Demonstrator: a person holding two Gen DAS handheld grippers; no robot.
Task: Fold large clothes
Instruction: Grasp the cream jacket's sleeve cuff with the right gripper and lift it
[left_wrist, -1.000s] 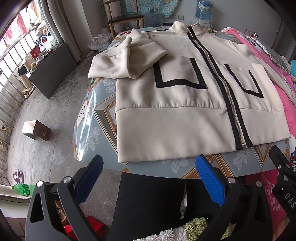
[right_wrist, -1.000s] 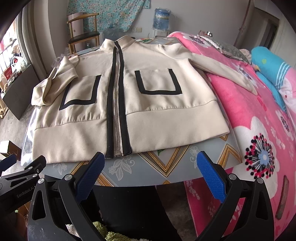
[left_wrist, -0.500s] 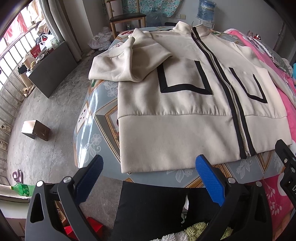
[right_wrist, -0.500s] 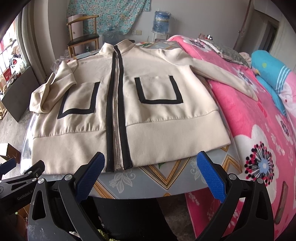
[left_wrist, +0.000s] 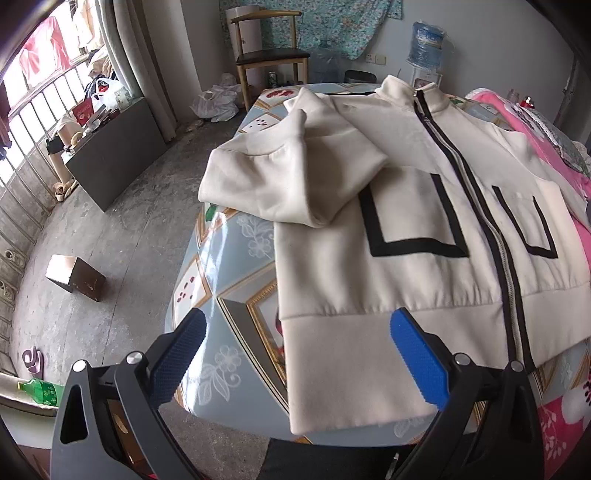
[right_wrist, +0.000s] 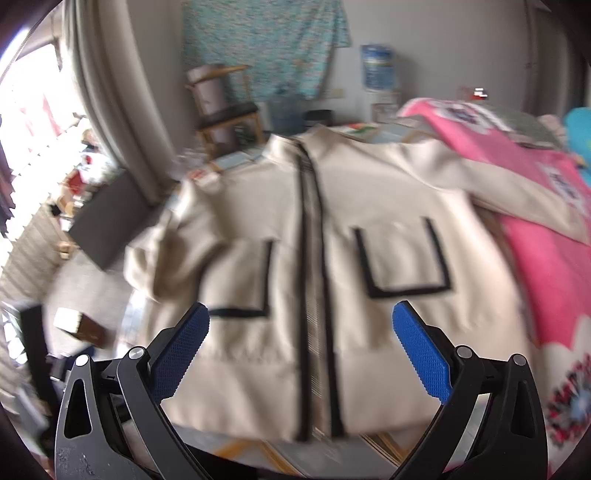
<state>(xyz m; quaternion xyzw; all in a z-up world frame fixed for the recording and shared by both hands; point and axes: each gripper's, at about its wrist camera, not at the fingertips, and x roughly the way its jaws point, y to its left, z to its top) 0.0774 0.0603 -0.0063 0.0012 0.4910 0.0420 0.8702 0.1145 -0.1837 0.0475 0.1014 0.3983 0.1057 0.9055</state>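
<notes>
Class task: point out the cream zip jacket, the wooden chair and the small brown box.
Cream zip jacket (left_wrist: 424, 288), left wrist view, front panel.
Wooden chair (left_wrist: 271, 57), left wrist view, seat.
Small brown box (left_wrist: 75, 277), left wrist view, side.

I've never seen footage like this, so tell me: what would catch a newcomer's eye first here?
A big cream jacket with a black zip band and black-edged pockets lies face up on a patterned table, one sleeve folded across its chest. Beside it lies a bright pink flowered blanket. At the bottom of each view, a gripper with blue pads, left gripper and right gripper, stands open near the hem.
</notes>
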